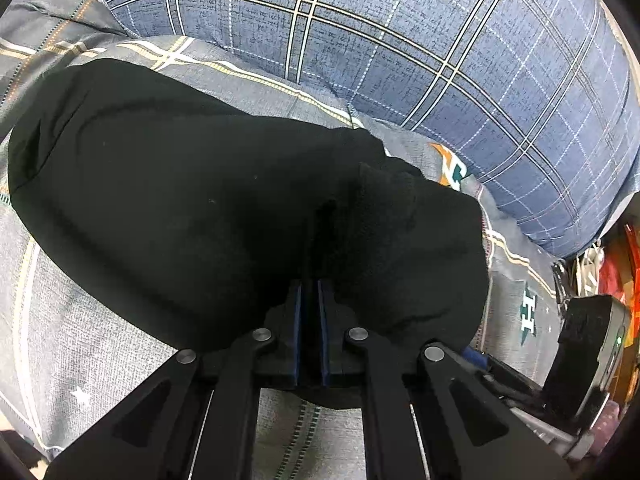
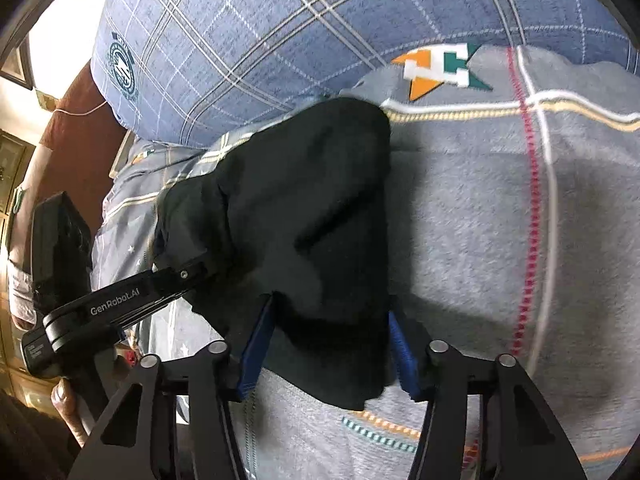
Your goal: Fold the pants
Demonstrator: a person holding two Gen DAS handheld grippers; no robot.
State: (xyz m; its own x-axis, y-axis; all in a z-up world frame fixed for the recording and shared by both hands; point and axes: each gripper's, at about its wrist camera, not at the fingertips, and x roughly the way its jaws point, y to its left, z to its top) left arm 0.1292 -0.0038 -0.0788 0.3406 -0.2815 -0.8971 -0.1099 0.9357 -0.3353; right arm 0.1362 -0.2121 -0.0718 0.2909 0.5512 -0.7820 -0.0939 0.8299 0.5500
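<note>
Pants [image 1: 200, 200], black, soft and limp, lie bunched on the bed [image 2: 480, 220]; left tool [image 1: 311, 280] clenched on cloth, right tool [image 2: 328, 344] released astride the near edge, a good hold.

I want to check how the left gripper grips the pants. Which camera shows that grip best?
The left wrist view: the left gripper has its jaws nearly together, pinching the black pants. The right wrist view shows it only side-on, its tip buried in the fabric.
</note>
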